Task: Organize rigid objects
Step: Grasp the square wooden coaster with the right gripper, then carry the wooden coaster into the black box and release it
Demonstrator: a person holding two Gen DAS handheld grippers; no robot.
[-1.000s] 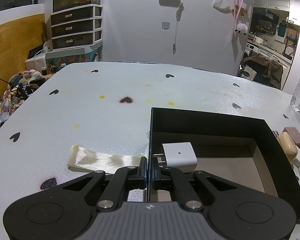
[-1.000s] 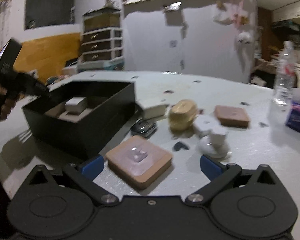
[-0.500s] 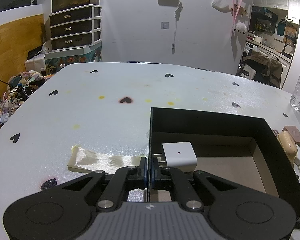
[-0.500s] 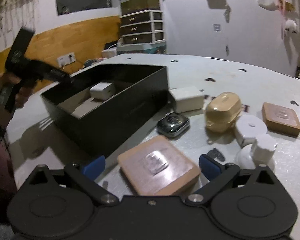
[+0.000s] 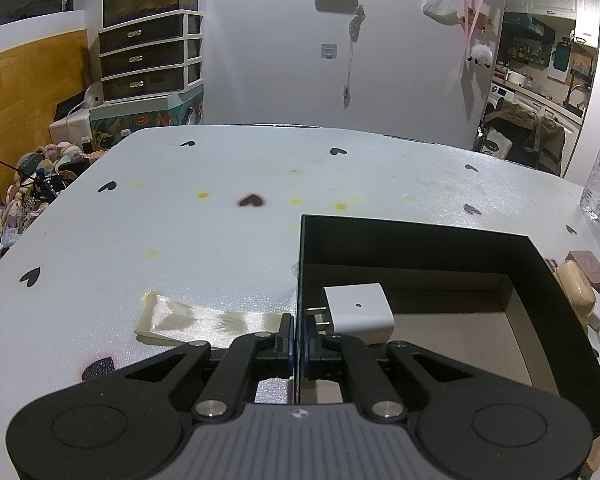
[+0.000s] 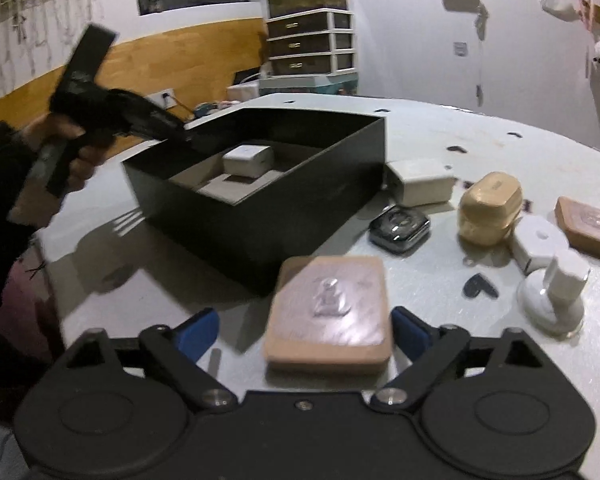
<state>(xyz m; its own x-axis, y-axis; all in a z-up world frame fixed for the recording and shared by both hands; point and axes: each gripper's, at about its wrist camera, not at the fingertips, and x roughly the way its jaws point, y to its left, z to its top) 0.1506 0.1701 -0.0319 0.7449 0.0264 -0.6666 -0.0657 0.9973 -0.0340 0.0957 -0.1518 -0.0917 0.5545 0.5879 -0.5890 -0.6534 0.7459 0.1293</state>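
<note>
Your left gripper (image 5: 296,334) is clamped on the near left wall of the black box (image 5: 420,236), one pad outside and one inside. Only its own camera shows that pinch clearly. It also shows the white charger (image 5: 358,307) lying inside the box just right of the fingertips, prongs towards the clamped wall, and a strip of glossy ribbon (image 5: 204,320) on the table (image 5: 180,220) to their left.

From the right wrist you see the rest. At far left is your hand (image 6: 78,152) on the left gripper's handle. Ahead lies the box from outside. Right of it come a white block (image 6: 418,182), a dark watch (image 6: 400,228), a tan case (image 6: 490,208), and a white stand (image 6: 552,296).

Your right gripper (image 6: 300,330) has just been closing. Its blue pads flank the pink slab (image 6: 332,308), a flat rounded rectangle with a clear raised emblem. The right pad looks close against the edge, though blur leaves contact uncertain; the left pad stands clear.
</note>
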